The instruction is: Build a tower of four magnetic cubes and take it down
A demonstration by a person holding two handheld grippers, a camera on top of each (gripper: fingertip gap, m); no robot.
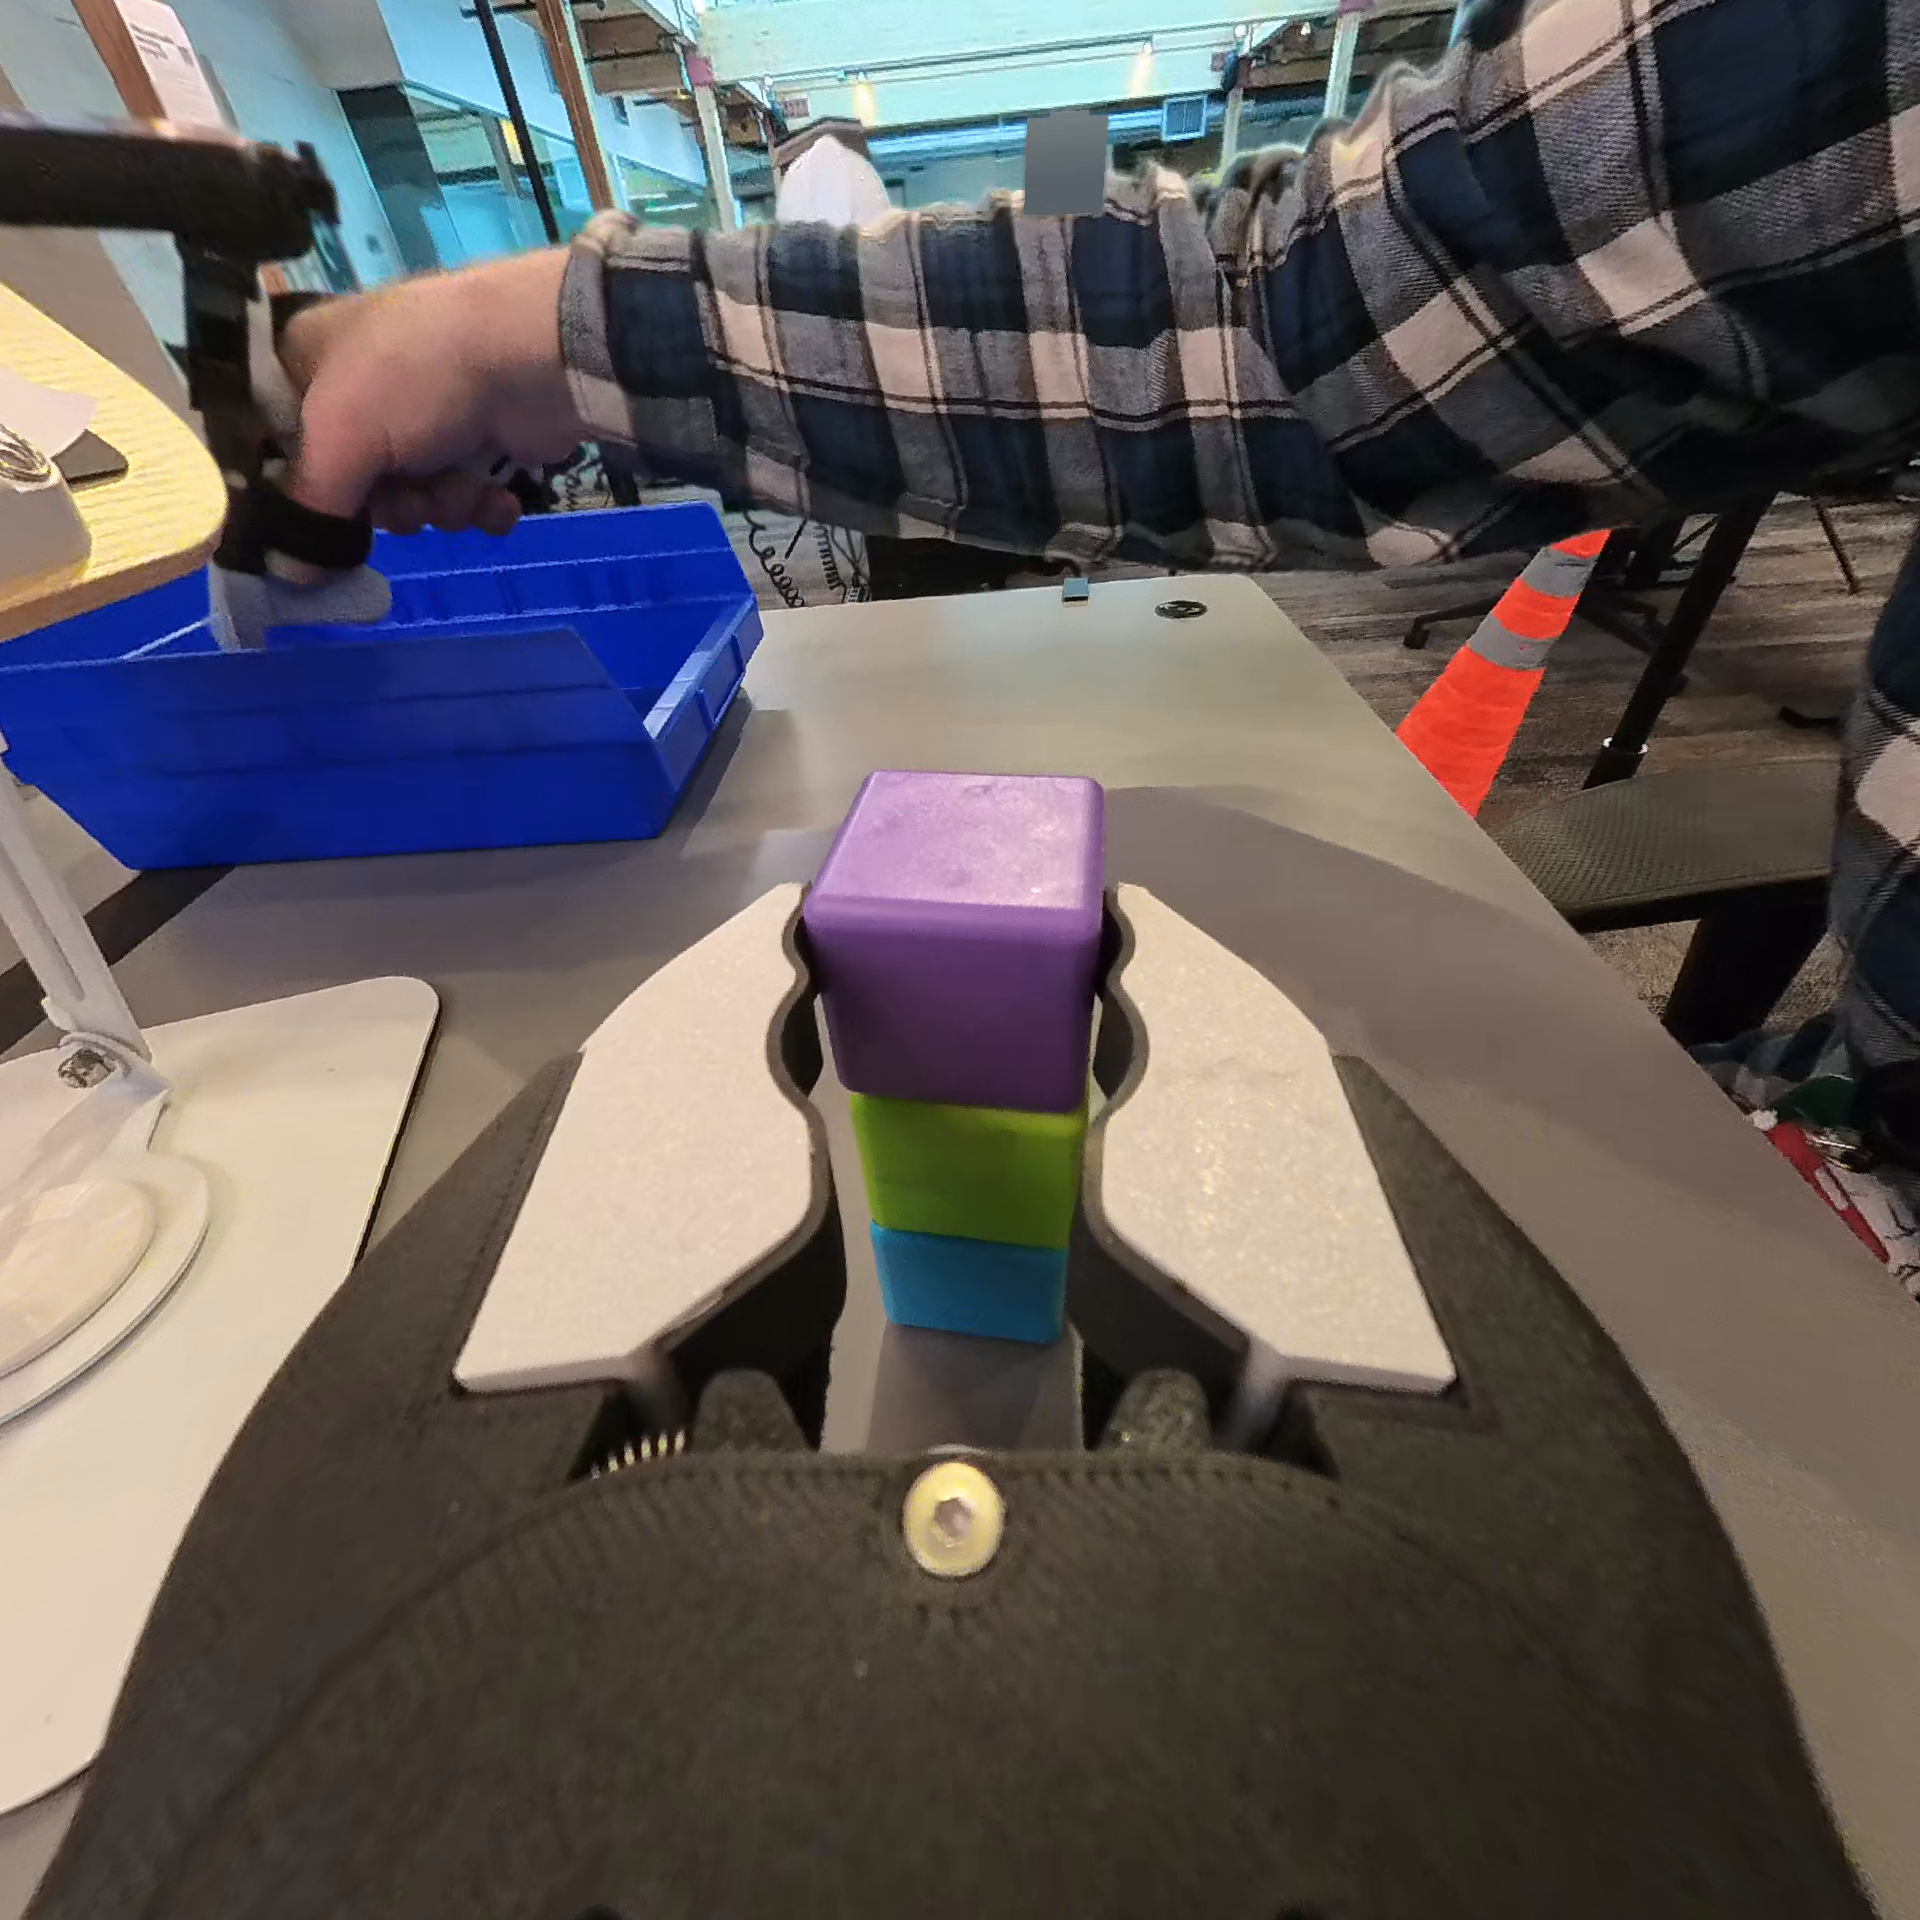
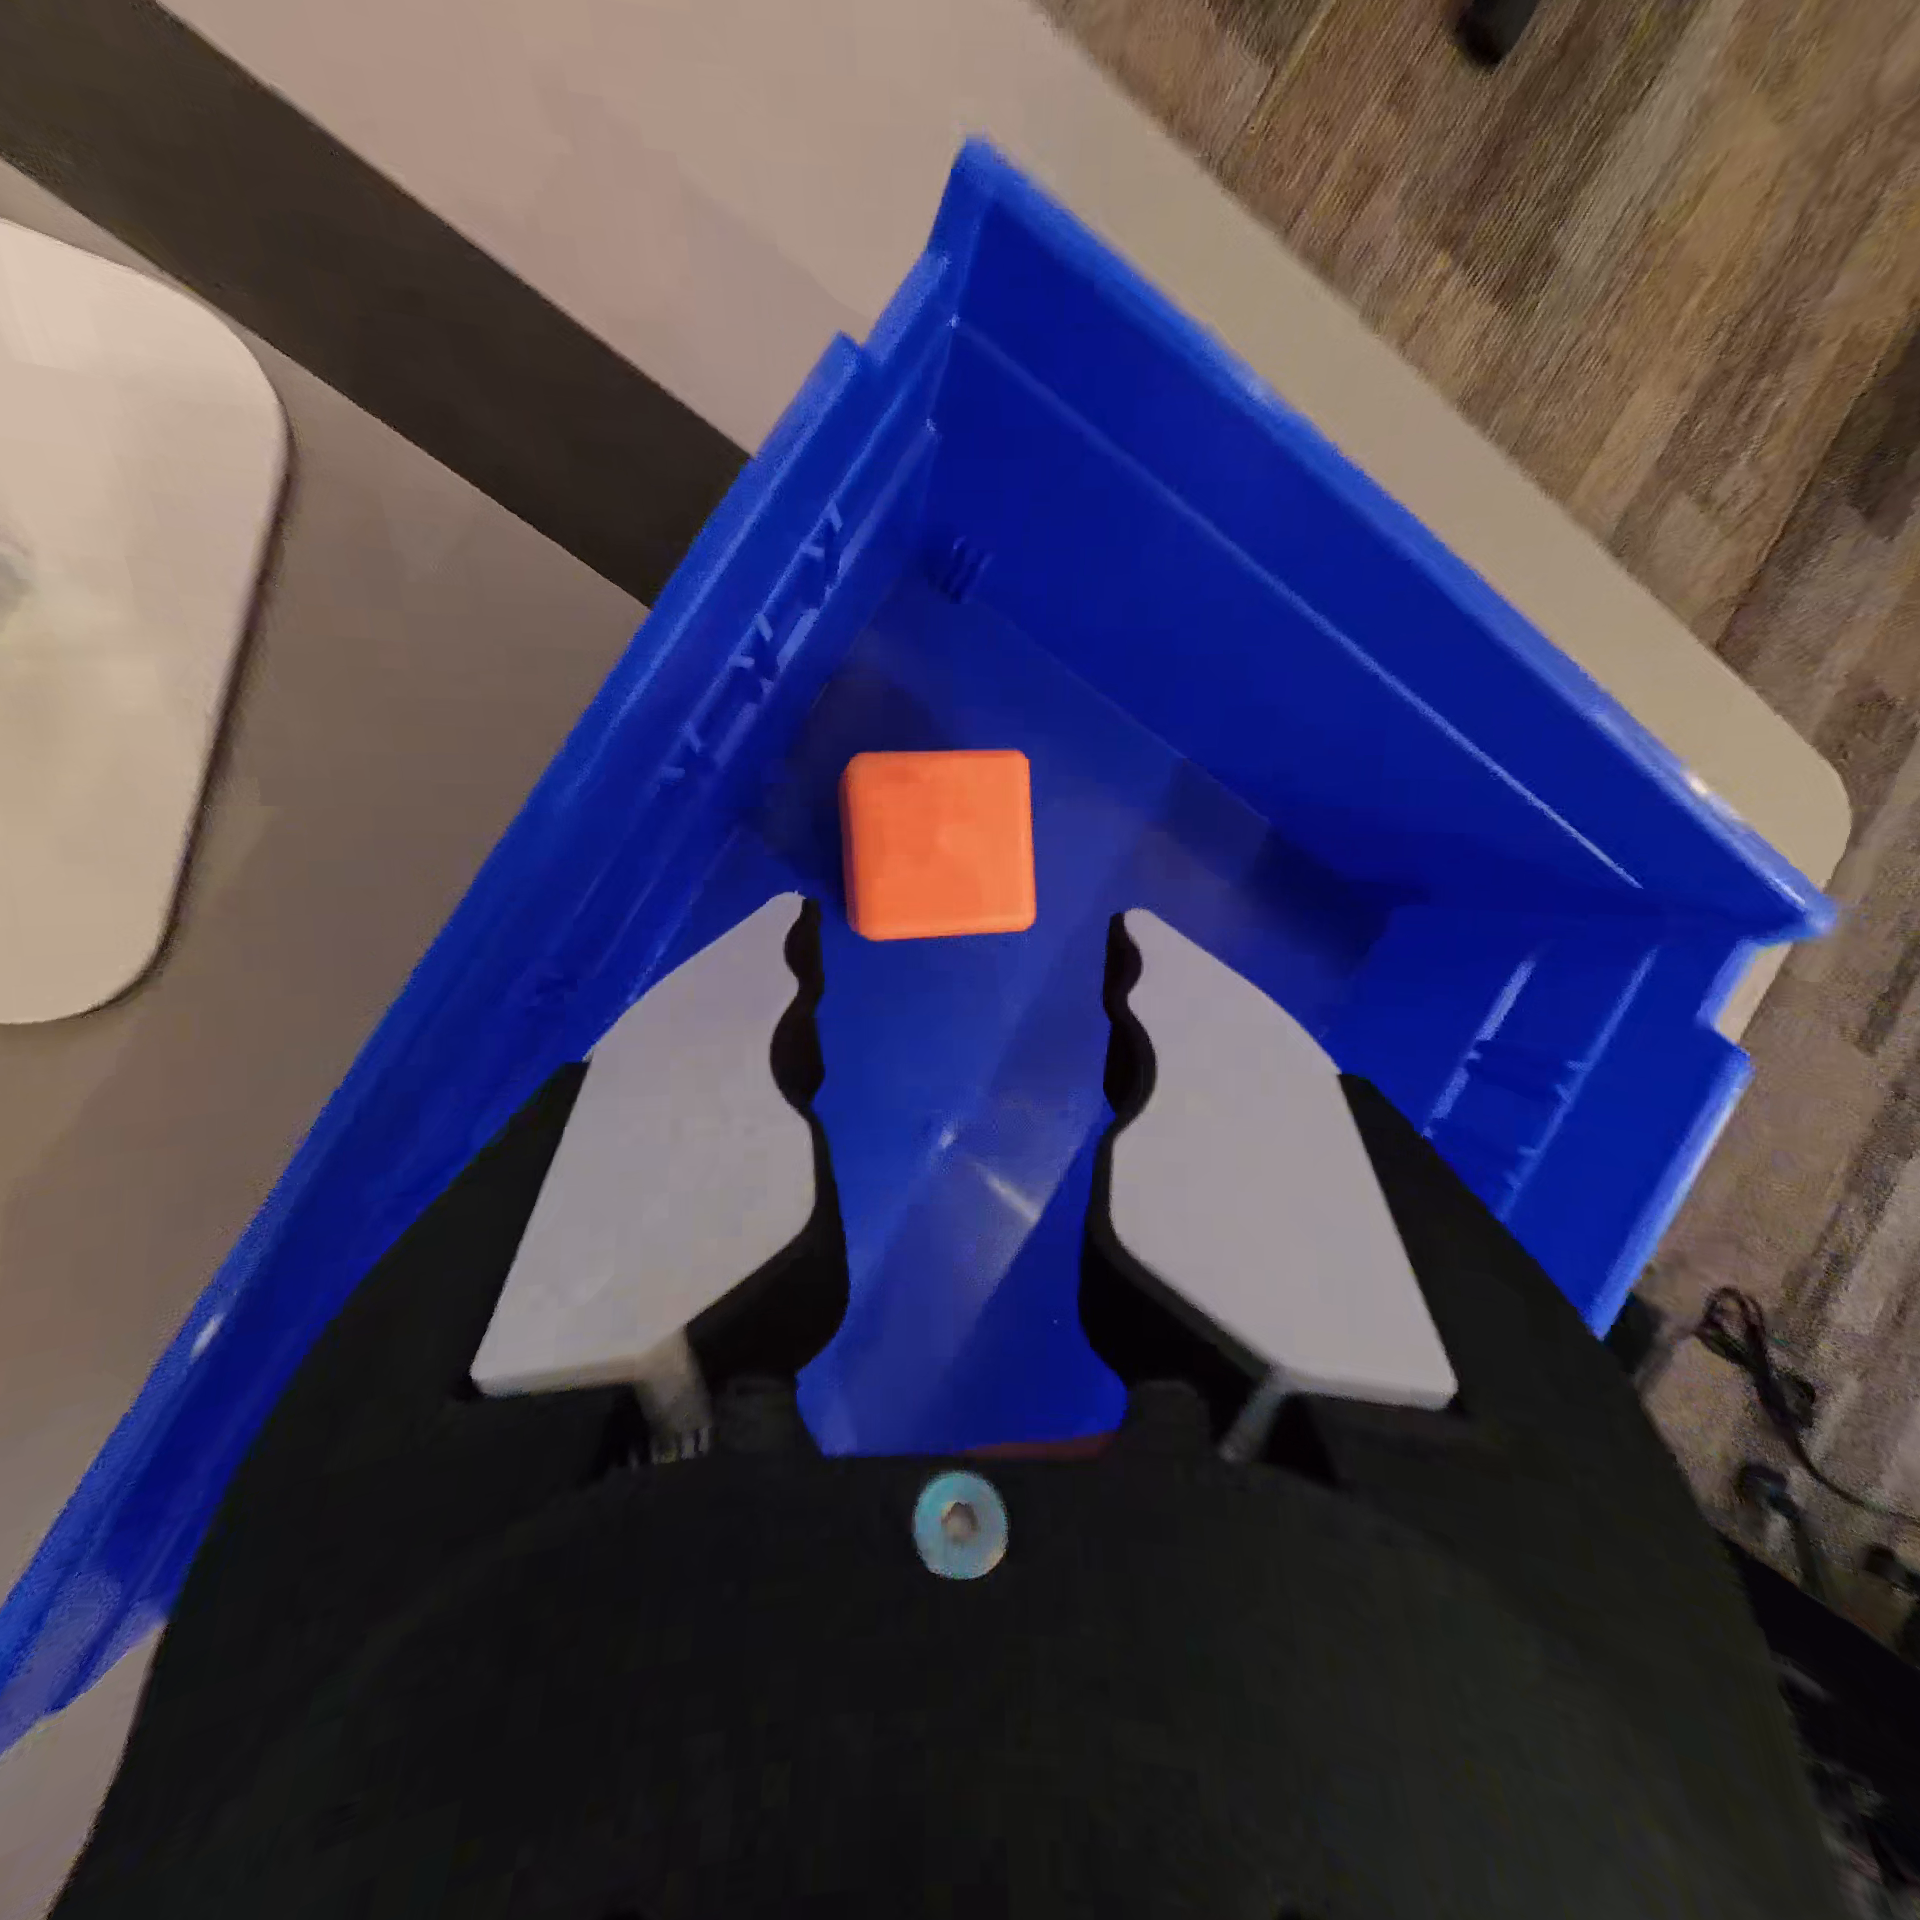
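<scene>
My left gripper point(image 1: 954, 971) pinches the purple cube point(image 1: 954, 935) atop green and blue mid-desk; my right gripper point(image 2: 961, 925) hangs wide over the orange cube point(image 2: 938, 844) (near the blue bin's point(image 2: 1299, 582) corner); I'd descend straight, centring before closing.

on the left wrist view we sit low and close behind the left gripper point(image 1: 956, 966), looking level across the grey table point(image 1: 1299, 914) with the stack of cubes point(image 1: 961, 1049) right in front of us, the blue bin point(image 1: 416, 727) farther off to the left. on the right wrist view we hang above that same bin point(image 2: 1195, 582), looking steeply down past the right gripper point(image 2: 961, 935) at its floor. both views share the bin, the table and the white base plate point(image 1: 260, 1101).
</scene>
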